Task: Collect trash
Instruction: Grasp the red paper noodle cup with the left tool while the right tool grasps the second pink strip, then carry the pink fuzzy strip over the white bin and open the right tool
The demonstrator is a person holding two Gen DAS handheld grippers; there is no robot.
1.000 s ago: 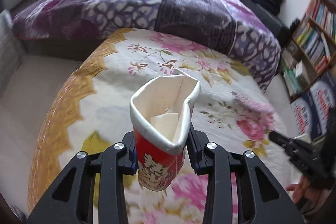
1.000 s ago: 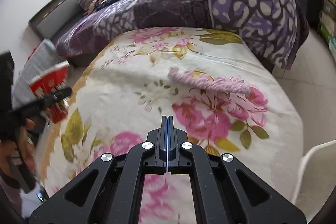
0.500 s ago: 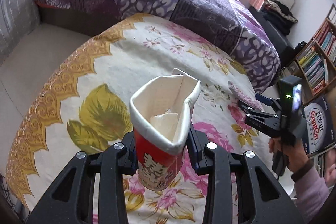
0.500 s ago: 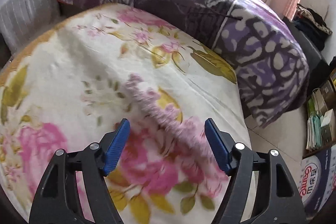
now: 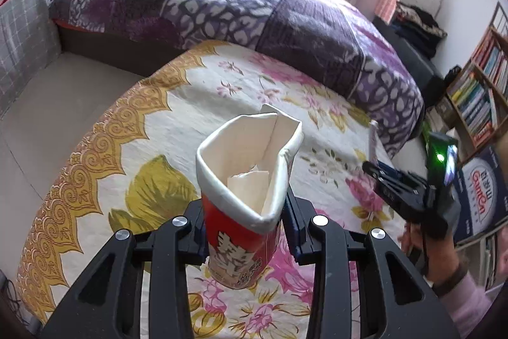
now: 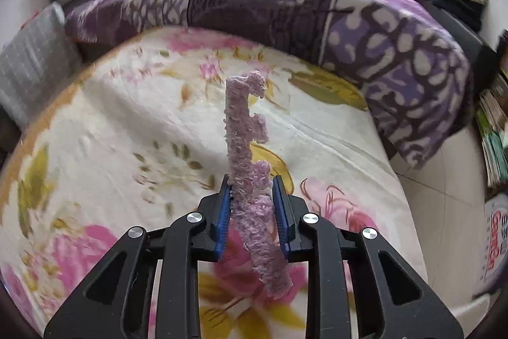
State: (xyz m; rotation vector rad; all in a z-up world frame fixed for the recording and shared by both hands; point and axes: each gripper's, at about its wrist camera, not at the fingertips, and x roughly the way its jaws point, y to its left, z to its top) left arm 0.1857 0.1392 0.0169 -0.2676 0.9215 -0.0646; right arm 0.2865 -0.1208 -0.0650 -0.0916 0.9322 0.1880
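A red paper cup (image 5: 244, 199) was clamped by the left gripper (image 5: 244, 231) and a purple fuzzy strip (image 6: 250, 180) by the right gripper (image 6: 252, 212), above a floral blanket (image 5: 158, 129) beside a purple-quilted bed (image 5: 222, 11) and bookshelf (image 5: 479, 104).

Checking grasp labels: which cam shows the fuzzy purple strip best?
Right wrist. The fuzzy purple strip stands front and centre there, clamped between the right gripper's blue pads, full length visible. The left wrist view shows only a thin pale sliver of it above that gripper, off to the side.
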